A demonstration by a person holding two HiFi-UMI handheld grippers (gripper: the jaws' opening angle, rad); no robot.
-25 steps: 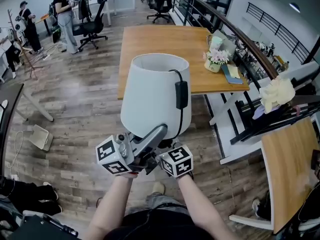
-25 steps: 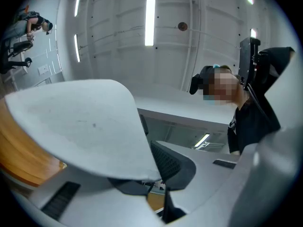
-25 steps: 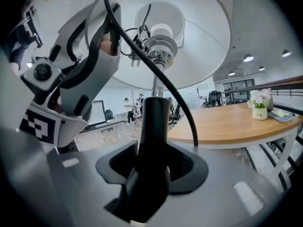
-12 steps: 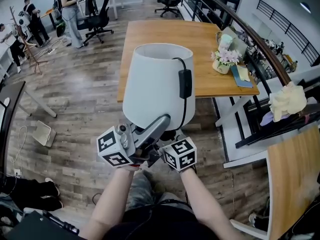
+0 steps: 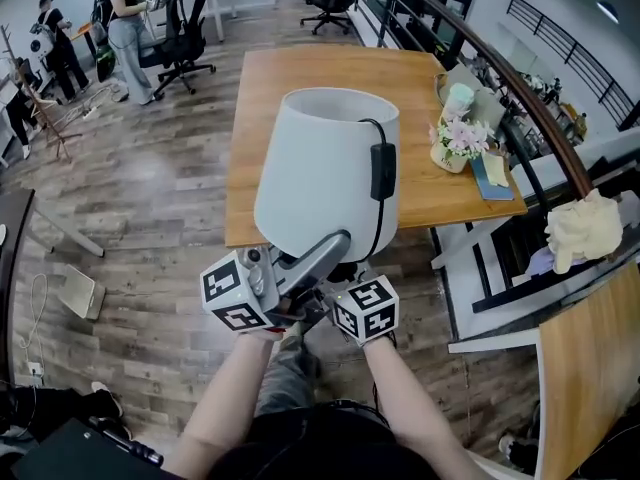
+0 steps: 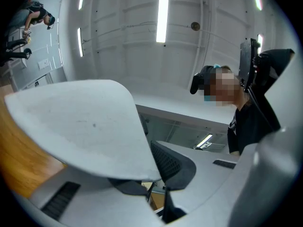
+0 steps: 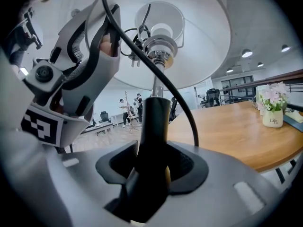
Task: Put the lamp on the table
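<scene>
White-shaded lamp (image 5: 325,173) up in the air, carried between two grippers, not yet set down. Overlaps the near edge of the wooden table (image 5: 300,78) in the head view, without resting on it. Down the side of the shade, a black cord (image 5: 372,223) with an inline switch. Under the shade, a bare bulb socket and a dark stem (image 7: 154,126). Clamped around that stem, the right gripper (image 7: 152,167), jaws closed firmly on both sides of it. At the shade's lower rim, the left gripper (image 6: 151,176), jaws pinched together on the rim, white shade wall spreading out beyond them. Side by side beneath the shade, both marker cubes, with two forearms (image 5: 235,408) reaching in from the bottom of the head view. Near the table's right edge, a small pot of flowers (image 5: 458,146) beside a blue book (image 5: 490,173). Around the table, plank floor (image 5: 150,198). Farther off at the upper left, black office chairs (image 5: 185,38) and several standing people (image 5: 125,23).
</scene>
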